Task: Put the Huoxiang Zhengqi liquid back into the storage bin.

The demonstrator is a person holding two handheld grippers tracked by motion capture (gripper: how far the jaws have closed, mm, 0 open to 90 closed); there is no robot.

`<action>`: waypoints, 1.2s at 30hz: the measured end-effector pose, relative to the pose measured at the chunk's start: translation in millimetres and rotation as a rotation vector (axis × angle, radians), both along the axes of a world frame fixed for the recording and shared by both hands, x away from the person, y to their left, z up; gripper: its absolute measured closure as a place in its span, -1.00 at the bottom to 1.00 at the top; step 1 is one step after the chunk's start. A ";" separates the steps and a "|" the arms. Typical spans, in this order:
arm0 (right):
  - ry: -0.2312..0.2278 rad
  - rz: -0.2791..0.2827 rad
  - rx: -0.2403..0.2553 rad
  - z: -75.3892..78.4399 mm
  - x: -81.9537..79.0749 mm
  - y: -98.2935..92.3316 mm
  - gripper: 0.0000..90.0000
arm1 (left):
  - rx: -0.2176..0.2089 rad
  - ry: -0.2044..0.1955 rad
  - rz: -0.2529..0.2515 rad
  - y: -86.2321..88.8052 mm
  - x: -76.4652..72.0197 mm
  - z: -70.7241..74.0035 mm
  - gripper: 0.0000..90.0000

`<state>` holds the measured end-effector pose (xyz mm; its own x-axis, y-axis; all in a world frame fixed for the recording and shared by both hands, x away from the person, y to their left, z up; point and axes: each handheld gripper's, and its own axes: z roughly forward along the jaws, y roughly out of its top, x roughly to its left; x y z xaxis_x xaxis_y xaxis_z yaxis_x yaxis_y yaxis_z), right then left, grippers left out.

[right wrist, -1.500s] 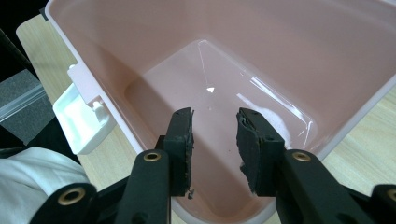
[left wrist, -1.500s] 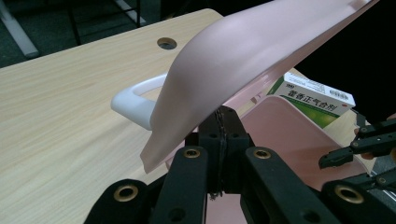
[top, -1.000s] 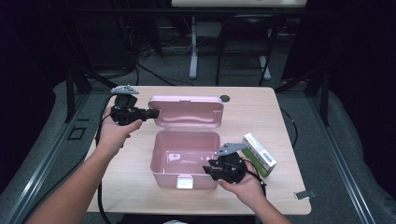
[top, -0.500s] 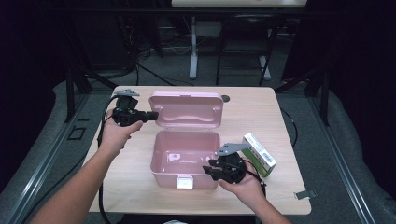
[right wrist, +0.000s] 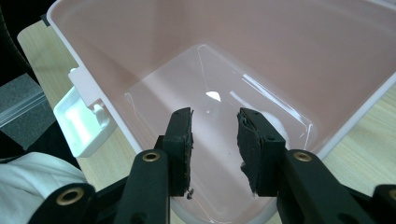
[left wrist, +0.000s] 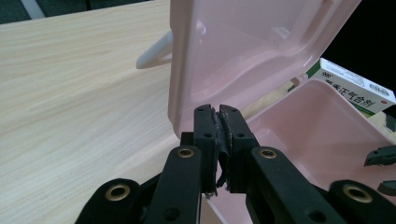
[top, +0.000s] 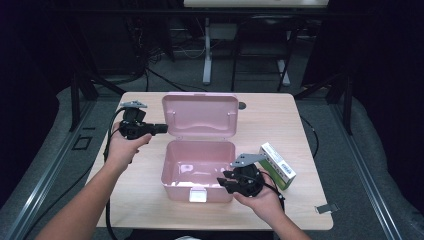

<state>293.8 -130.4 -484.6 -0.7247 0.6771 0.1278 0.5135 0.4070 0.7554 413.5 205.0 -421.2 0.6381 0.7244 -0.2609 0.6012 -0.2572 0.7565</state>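
Left hand-held gripper (top: pixel 162 128) sits just beside the left edge of the raised lid (top: pixel 201 115) of a pink box (top: pixel 197 170). Its jaws have just been opening a little, yet in the left gripper view they stand almost pressed together, with only a thin slit between the pads and nothing held in it. Their tips (left wrist: pixel 218 112) lie right at the lid's (left wrist: pixel 243 56) edge; whether they touch it cannot be told.

Right hand-held gripper (top: pixel 226 181) is held at the front right corner of the box, its jaws pointing left over the rim. In the right gripper view the jaws (right wrist: pixel 215 128) are spread partway, with nothing between them, and look down into the bare pink inside of the box (right wrist: pixel 280 56). A white latch (right wrist: pixel 79 119) juts from the front wall of the box.

The box stands open in the middle of the wooden counter (top: pixel 280 115), lid tilted up and back on its far side. A green and white carton (top: pixel 277 165) lies on the counter just to the right of the box, close behind the right hand (top: pixel 260 197).
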 end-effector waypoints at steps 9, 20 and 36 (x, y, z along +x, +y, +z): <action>-0.005 0.003 -0.005 -0.1 0.0 0.0 0.45 | 0.006 0.014 -0.004 2.1 -3.3 -13.7 0.87; -0.020 0.000 -0.004 -1.0 -0.9 -0.2 0.46 | 0.024 0.009 -0.032 -3.8 -14.4 -27.2 0.75; 0.001 -0.006 0.007 0.1 -0.4 -0.2 0.45 | 0.024 0.003 -0.037 -3.6 -24.3 -39.9 0.70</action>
<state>293.4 -130.5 -484.6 -0.7206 0.6804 0.1335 0.5169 0.3989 0.7574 389.2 201.3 -461.1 0.6642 0.7061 -0.2456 0.5930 -0.2976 0.7482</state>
